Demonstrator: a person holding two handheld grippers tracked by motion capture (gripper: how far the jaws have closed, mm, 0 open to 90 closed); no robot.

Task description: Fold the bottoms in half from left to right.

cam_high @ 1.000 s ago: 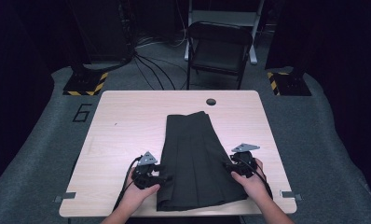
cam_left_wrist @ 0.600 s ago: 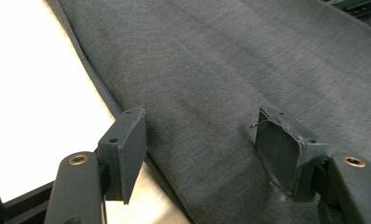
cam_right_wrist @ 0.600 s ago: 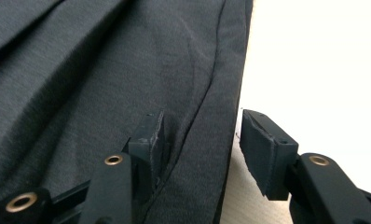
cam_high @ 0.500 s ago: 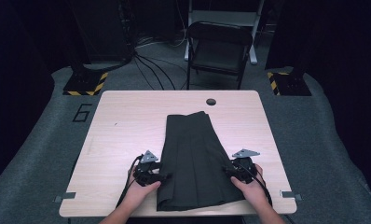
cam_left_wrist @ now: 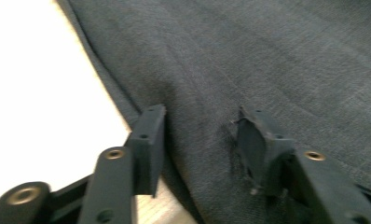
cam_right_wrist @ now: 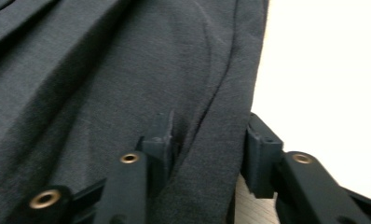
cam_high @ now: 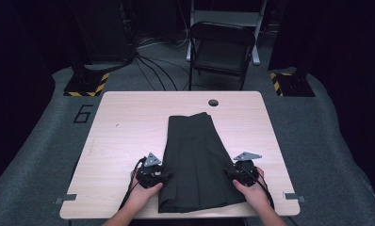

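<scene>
On the pale wooden bench (cam_high: 129, 141) a dark pleated skirt (cam_high: 195, 160) lies flat. Both tongs, left (cam_left_wrist: 200, 140) and right (cam_right_wrist: 207, 149), have just been closing astride its side hems, not yet clenched; a thin bite might slip.

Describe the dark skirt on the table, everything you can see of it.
The pleated skirt is dark grey, a matte woven-looking cloth. It lies flat on the wooden table, narrow waist end far from the person, flared hem by the near edge, long pleats running its length. The left tongs and right tongs, whose jaws have just been closing, each straddle a side edge near the hem, cloth between the jaws; a firm pinch is not evident.
</scene>
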